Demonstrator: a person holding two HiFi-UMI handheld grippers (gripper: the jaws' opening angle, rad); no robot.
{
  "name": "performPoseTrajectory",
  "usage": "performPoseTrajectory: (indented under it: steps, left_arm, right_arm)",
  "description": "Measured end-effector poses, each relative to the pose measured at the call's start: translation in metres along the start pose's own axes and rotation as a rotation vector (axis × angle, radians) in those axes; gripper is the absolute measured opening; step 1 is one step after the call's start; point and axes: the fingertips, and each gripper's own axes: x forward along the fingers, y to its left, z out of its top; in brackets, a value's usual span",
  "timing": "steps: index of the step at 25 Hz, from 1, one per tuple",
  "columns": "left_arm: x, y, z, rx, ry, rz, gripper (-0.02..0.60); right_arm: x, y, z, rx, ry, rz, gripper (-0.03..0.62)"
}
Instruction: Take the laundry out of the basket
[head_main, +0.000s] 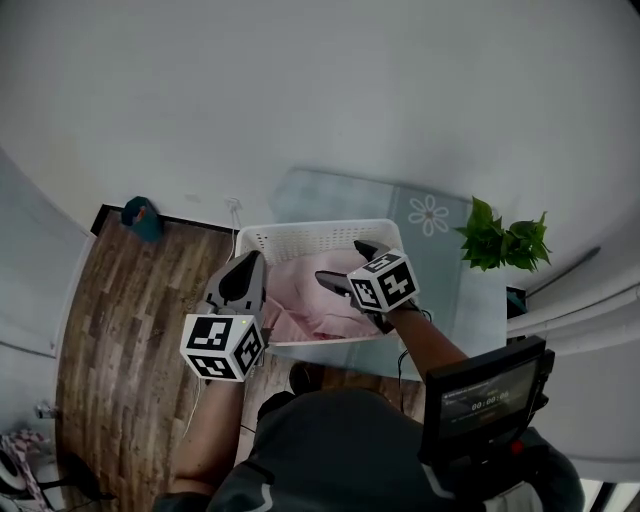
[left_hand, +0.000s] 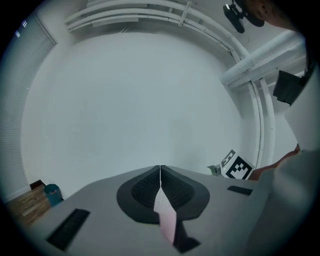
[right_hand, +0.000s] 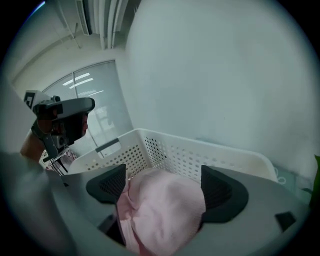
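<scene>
**A:** Entry: where does the laundry sit?

**B:** The pink laundry (head_main: 312, 300) is heaped inside the white basket (head_main: 300, 234), which rests on the table (head_main: 445, 290). None of it has cleared the rim yet.

**A:** Why is the left gripper (left_hand: 160, 169) closed up?

**B:** Its jaws are together, pinching a pink strip (left_hand: 166, 217) that trails below the pads. A fold that thin likely needs a full close to hold. In the head view this gripper is at the basket's 8 o'clock rim.

**A:** And the right gripper (right_hand: 165, 186)?

**B:** Its jaws stand wide apart and straddle the crown of the heap, tilted down into the basket from 3 o'clock. This reads as lining up for a bigger bite. The pads are not pressing on the cloth.

**A:** What does each view add?

**B:** Only the left gripper view shows the pinched strip, because the head view hides it behind the jaws. Only the head view shows both grippers against the basket. Whether the strip belongs to the same garment as the heap cannot be told.
</scene>
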Motion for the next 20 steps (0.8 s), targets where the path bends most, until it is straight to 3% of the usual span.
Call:
performPoseTrajectory:
  steps: [9,13,20]
  left_arm:
    - [0.025,0.009,-0.008,0.004,0.022,-0.087,0.011]
    - [0.03,0.013,-0.008,0.002,0.025,-0.112,0.011]
    - [0.034,0.018,-0.01,0.003,0.027,-0.137,0.011]
  right_arm:
    - [0.059,-0.028,-0.066,-0.102,0.291,-0.068,0.48]
    - [0.079,-0.027,-0.105,-0.135,0.437,-0.043,0.482]
    - [0.095,-0.026,-0.126,-0.081,0.528,0.068,0.48]
